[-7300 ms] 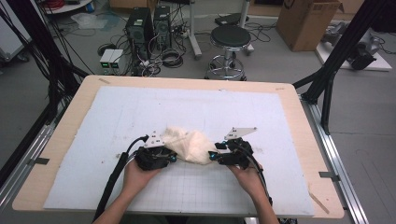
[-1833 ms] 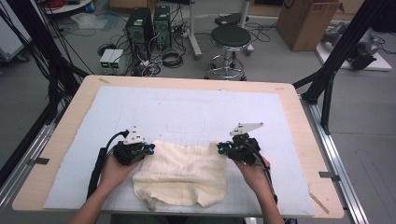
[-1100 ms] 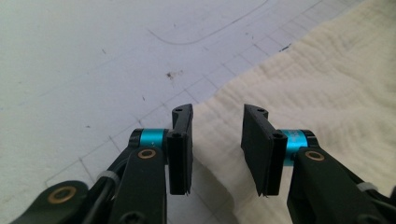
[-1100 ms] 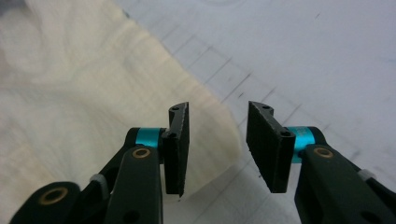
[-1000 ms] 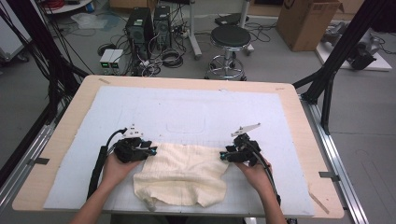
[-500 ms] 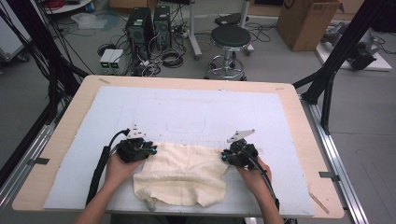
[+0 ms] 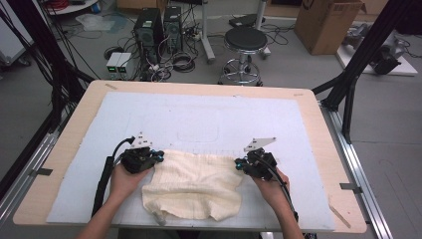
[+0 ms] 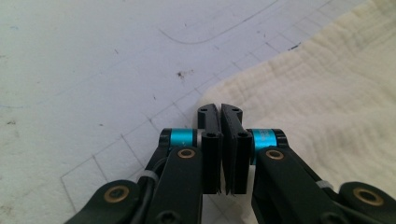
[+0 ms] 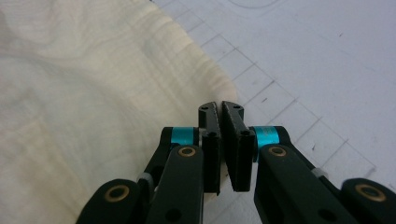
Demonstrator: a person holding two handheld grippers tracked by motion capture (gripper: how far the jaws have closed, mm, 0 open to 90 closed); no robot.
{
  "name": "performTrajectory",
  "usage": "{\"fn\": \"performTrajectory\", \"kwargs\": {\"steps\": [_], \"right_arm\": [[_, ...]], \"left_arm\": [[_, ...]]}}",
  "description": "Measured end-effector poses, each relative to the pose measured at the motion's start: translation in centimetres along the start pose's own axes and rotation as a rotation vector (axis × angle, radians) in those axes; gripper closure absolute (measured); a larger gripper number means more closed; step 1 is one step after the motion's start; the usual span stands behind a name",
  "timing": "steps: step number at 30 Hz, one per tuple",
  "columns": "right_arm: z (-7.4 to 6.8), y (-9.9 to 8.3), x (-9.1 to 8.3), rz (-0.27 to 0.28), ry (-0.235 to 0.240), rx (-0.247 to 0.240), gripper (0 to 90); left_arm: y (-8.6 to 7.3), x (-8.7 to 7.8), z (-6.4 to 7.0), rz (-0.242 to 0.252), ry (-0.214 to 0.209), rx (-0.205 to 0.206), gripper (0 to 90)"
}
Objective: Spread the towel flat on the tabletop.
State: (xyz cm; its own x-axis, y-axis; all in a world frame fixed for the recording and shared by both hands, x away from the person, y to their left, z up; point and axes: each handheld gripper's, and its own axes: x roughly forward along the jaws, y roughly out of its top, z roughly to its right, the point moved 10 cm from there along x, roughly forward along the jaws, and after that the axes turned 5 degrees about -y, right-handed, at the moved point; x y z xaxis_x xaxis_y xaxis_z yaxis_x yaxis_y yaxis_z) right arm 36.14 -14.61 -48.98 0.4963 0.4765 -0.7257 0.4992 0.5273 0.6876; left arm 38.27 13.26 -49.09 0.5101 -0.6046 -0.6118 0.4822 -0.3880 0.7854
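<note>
We see a soft cream cloth (image 7: 191,181) lying spread out on the white mat (image 7: 209,119) of the table (image 7: 64,144), close to our side of it. It is wider from left to right than it is from near to far, and its near edge is wavy and loose. Our left gripper (image 7: 141,159) sits at the cloth's far left corner, and our right gripper (image 7: 255,164) sits at its far right corner, so the cloth lies between the two and runs back toward us. Each gripper is about as near to its own corner as the other. In the left gripper view the jaws are pressed together, right at the corner, but we cannot tell if any cloth is caught between them. In the right gripper view the jaws are pressed together too, right at the cloth's edge, and again we cannot tell. No box or bowl is on the table.
</note>
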Motion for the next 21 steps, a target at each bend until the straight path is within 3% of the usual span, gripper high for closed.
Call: {"fn": "performTrajectory", "kwargs": {"steps": [11, 16, 21], "right_arm": [[0.0, 2.5, -1.2, 0.067, 0.01, 0.01, 86.4], [0.1, 4.0, -1.0, 0.086, 0.009, -0.001, 86.5], [1.9, 6.2, -0.2, 0.111, -0.032, 0.015, 86.5]], "left_arm": [[1.4, -1.9, -0.9, 0.079, 0.019, -0.03, 86.5], [2.5, -2.6, -2.3, 0.114, 0.047, -0.051, 86.7], [4.5, -2.2, -4.3, 0.123, 0.068, -0.075, 86.7]]}}
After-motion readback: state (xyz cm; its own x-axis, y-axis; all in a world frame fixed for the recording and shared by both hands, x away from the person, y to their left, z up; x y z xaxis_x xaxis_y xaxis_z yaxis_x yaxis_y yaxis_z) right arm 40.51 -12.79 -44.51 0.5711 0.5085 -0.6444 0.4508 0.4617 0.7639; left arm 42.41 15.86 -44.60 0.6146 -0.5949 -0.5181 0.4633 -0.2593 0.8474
